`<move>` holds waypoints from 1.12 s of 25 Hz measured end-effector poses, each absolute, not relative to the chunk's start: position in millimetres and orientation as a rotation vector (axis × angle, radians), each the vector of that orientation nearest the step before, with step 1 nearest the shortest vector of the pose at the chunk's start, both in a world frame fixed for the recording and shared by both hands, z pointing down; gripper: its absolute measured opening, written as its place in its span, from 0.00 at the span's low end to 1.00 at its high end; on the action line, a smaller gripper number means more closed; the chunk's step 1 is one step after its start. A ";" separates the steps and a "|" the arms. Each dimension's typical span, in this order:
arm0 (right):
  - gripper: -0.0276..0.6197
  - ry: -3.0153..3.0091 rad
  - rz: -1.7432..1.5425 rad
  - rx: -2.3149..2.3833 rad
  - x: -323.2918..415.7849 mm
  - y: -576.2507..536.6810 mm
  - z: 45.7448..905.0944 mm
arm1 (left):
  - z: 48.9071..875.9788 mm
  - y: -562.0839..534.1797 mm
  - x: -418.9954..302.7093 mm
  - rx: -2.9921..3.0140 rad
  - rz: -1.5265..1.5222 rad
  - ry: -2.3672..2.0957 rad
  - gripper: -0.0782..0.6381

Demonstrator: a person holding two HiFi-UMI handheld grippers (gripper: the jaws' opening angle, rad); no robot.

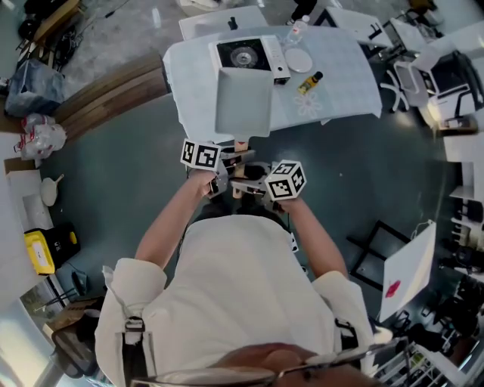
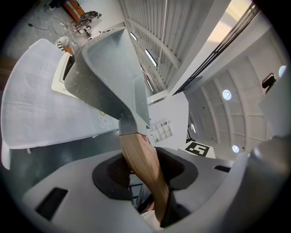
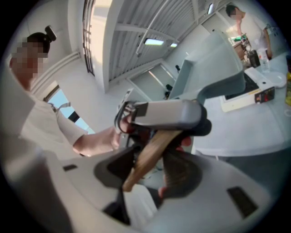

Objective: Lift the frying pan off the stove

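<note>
A square grey frying pan (image 1: 243, 102) hangs in the air in front of the stove (image 1: 246, 54), tilted, with its wooden handle (image 1: 240, 145) pointing back at me. My left gripper (image 1: 227, 168) is shut on that handle just behind the pan. My right gripper (image 1: 253, 185) grips the handle's end. In the left gripper view the handle (image 2: 141, 159) runs between the jaws of the left gripper (image 2: 145, 175) up to the pan (image 2: 113, 68). In the right gripper view the handle (image 3: 152, 148) crosses the right gripper (image 3: 148, 170), with the left gripper (image 3: 168, 113) above.
The stove stands on a table with a white cloth (image 1: 340, 83), beside a white round dish (image 1: 299, 60), a small yellow bottle (image 1: 310, 82) and a clear bottle (image 1: 297, 30). Chairs and desks crowd the right side (image 1: 423, 83). Another person (image 3: 236, 13) stands beyond the table.
</note>
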State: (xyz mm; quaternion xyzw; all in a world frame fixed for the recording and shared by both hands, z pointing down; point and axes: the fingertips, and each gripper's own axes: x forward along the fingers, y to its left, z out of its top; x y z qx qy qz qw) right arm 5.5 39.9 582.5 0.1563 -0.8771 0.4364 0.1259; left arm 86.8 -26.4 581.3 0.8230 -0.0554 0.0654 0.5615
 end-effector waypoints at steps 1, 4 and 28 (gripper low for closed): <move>0.36 -2.557 1.271 0.445 9.3 43.9 580.6 | 579.4 -23.0 90.2 1.937 0.145 -0.136 0.37; 0.36 -2.562 1.261 0.414 18.5 56.2 576.4 | 575.0 -12.3 97.6 1.936 0.128 -0.152 0.37; 0.37 -2.586 1.209 0.357 45.4 104.4 562.3 | 559.9 33.3 121.2 1.957 0.105 -0.187 0.37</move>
